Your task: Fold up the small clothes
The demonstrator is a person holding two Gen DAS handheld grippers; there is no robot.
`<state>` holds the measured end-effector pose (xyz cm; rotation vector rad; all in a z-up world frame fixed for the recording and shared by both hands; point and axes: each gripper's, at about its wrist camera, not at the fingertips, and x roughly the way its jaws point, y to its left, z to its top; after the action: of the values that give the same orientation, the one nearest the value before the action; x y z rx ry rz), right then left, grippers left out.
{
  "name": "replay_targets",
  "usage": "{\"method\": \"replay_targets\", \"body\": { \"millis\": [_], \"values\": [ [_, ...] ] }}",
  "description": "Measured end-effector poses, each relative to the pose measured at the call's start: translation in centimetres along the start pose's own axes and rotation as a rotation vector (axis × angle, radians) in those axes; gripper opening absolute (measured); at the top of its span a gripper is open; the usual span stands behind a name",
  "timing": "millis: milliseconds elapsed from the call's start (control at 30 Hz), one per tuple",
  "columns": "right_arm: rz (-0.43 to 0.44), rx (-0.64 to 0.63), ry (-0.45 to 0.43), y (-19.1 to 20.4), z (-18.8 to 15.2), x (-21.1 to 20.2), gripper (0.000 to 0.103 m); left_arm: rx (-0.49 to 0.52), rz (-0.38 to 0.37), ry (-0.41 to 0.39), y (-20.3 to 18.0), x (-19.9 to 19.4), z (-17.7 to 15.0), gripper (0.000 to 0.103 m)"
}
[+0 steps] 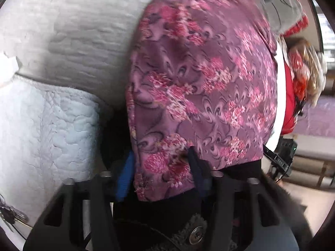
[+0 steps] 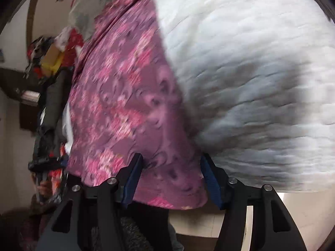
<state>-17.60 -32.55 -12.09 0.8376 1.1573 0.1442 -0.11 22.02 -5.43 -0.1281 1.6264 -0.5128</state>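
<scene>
Left wrist view: the purple floral garment (image 1: pixel 201 79) fills the centre and right of the frame, draped over a white quilted bedspread (image 1: pixel 62 41) that shows at upper left. Its lower hem sits between the blue pads of the left gripper (image 1: pixel 160 167), which look clamped on the cloth, probably to carry that edge over for a fold. In the right wrist view the same garment (image 2: pixel 125 104) runs down the centre-left, and the right gripper (image 2: pixel 170 167) brackets its near edge; motion blur hides whether the pads press the fabric, so I cannot tell
</scene>
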Motion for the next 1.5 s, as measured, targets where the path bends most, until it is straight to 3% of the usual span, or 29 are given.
{"method": "replay_targets", "body": {
  "millis": [67, 100, 400, 633, 867, 1067, 1300, 1500],
  "values": [
    [0.024, -0.046, 0.008, 0.9, -0.3, 0.0, 0.006, 0.052, 0.035, -0.017, -1.2, -0.4, -0.2, 0.009],
    [0.031, -0.075, -0.002, 1.4, -0.7, -0.3, 0.005, 0.057, 0.024, -0.017, -1.2, -0.8, -0.3, 0.003],
    [0.153, -0.171, -0.195, 6.4, 1.4, -6.1, 0.005, 0.021, -0.219, -0.135, -2.6, -4.8, 1.8, 0.003],
    [0.225, -0.131, -0.322, 8.6, 6.4, -7.8, 0.005, -0.017, -0.3, -0.218, -3.4, -6.8, 5.2, 0.003],
    [0.231, -0.08, -0.392, 9.6, 12.0, -8.1, 0.005, -0.027, -0.337, -0.311, -3.7, -9.3, 10.0, 0.003],
    [0.239, -0.024, -0.451, 9.9, 18.2, -7.7, 0.005, -0.038, -0.329, -0.393, -3.9, -10.3, 16.3, 0.003],
    [0.244, 0.084, -0.495, 9.0, 26.1, -5.0, 0.005, -0.091, -0.331, -0.445, -3.9, -8.8, 25.5, 0.003],
    [0.209, 0.185, -0.506, 7.7, 32.5, -1.5, 0.005, -0.17, -0.317, -0.443, -3.4, -6.4, 32.4, 0.003]
  ]
}}
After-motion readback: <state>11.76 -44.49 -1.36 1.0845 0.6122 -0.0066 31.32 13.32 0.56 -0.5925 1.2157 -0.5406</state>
